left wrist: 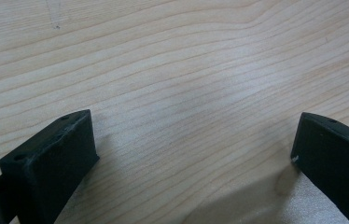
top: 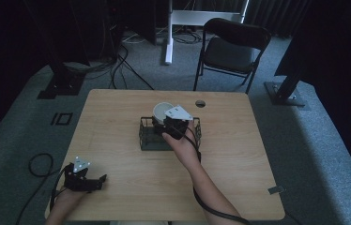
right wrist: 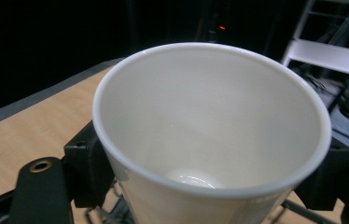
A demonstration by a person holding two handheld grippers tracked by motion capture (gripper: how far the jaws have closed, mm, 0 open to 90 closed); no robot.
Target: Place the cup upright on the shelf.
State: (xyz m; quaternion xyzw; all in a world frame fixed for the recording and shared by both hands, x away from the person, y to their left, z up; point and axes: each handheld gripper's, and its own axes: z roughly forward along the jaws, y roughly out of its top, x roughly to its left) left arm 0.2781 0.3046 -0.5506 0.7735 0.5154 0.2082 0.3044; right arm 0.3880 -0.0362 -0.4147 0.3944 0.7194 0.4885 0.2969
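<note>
A white paper cup (right wrist: pixel 210 135) stands upright and empty between the jaws of my right gripper (right wrist: pixel 208 168), which is shut on its sides. In the high view the cup (top: pixel 162 110) sits at the far edge of a black wire basket (top: pixel 148 138) in the middle of the wooden table (top: pixel 117 117), with the right gripper (top: pixel 173 123) over the basket. My left gripper (top: pixel 99 180) rests low at the near left of the table. Its jaws stand wide apart over bare wood, the left gripper (left wrist: pixel 193 144) holding nothing.
A dark folding chair (top: pixel 232 47) stands beyond the table's far edge. A small round hole (top: pixel 200 103) is near the far side of the table. Cables (top: pixel 40 164) lie on the grey carpet at the left. A white stand leg (top: pixel 169 37) rises behind.
</note>
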